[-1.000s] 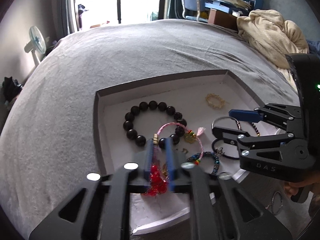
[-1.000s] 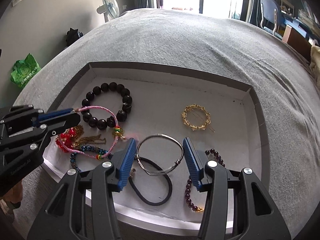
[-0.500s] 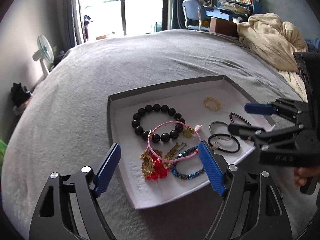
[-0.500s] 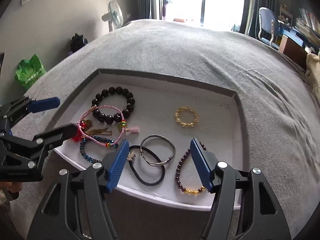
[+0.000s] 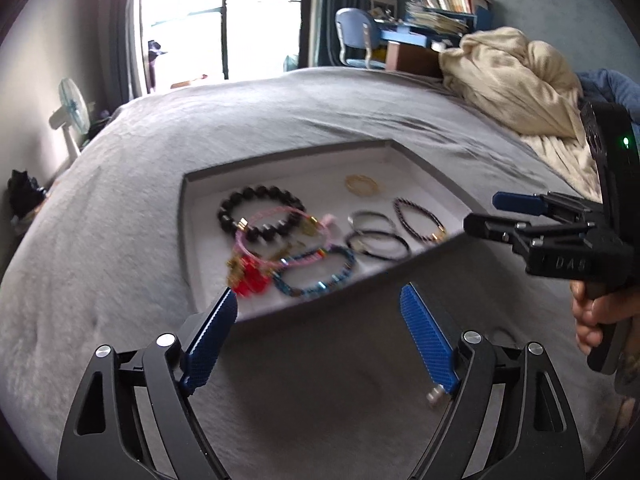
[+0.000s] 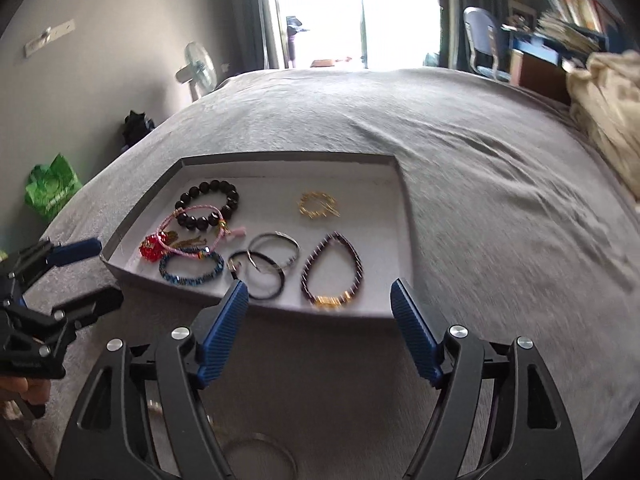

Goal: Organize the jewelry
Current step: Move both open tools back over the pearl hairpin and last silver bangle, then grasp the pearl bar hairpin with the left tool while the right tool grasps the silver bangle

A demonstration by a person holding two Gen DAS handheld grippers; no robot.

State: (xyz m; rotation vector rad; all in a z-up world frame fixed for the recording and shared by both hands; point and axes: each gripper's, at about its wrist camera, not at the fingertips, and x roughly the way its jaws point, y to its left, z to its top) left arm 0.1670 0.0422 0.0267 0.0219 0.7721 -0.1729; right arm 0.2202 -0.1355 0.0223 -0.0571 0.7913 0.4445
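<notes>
Left wrist view: my left gripper [image 5: 318,336] has just been opening and stands spread, nothing between its jaws, short of the tray [image 5: 185,216] on the bed [image 5: 120,208]. The red charm [image 5: 250,282] lies tangled with the pink cord bracelet [image 5: 280,226] near the front edge.

Right wrist view: right gripper [image 6: 320,326] also just opened, empty, near the tray's front wall. The purple bead bracelet [image 6: 332,266] sits just ahead. A loose ring [image 6: 260,456] lies on the bed below. Risk: snagging the tangle drags several pieces out.
</notes>
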